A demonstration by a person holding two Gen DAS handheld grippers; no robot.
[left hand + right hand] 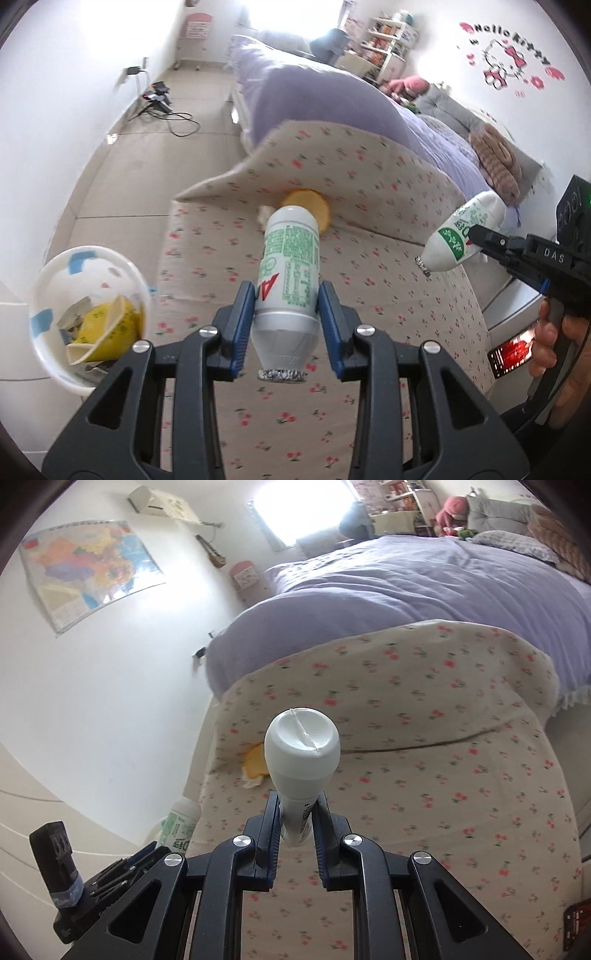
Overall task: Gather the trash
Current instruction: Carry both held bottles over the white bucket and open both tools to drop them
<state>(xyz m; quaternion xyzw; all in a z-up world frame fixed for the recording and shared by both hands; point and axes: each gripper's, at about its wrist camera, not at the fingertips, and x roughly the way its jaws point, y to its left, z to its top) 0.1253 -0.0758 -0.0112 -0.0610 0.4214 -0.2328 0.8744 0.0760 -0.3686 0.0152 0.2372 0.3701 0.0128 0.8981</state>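
Landmark: the cherry-print sheet (369, 266), a beige woven fabric spread over the near end of the bed.

Hidden or unclear items:
- The yellow round object (308, 206) on the sheet is partly hidden behind the first bottle; its material cannot be determined. A pale crumpled scrap lies touching it.
- The phone (511, 352) at the right edge of the sheet is cut off by the person's hand (554, 343).
- Print on both bottles is too blurred to read.

Left gripper (286, 299): jaws partly closed, blue ribbed pads pressing both sides of the first bottle (290, 280). The bottle is white smooth plastic, cylindrical with a tapered shoulder, green-printed label, foil-rimmed mouth pointing back toward the camera. It is held above the sheet.

Right gripper (295, 819): jaws nearly closed, clamped on the narrow neck of the second bottle (301, 753). Same white plastic; its concave base with a moulded seam faces away from the camera. It is also held above the sheet, toward the right edge.

Surroundings:
- A white round bin (136, 284), left of the sheet, holds yellow and white paper waste.
- A lavender quilt (406, 590), soft and puffy, lies beyond the sheet.
- A wall map (92, 568), glossy, hangs left of the quilt.
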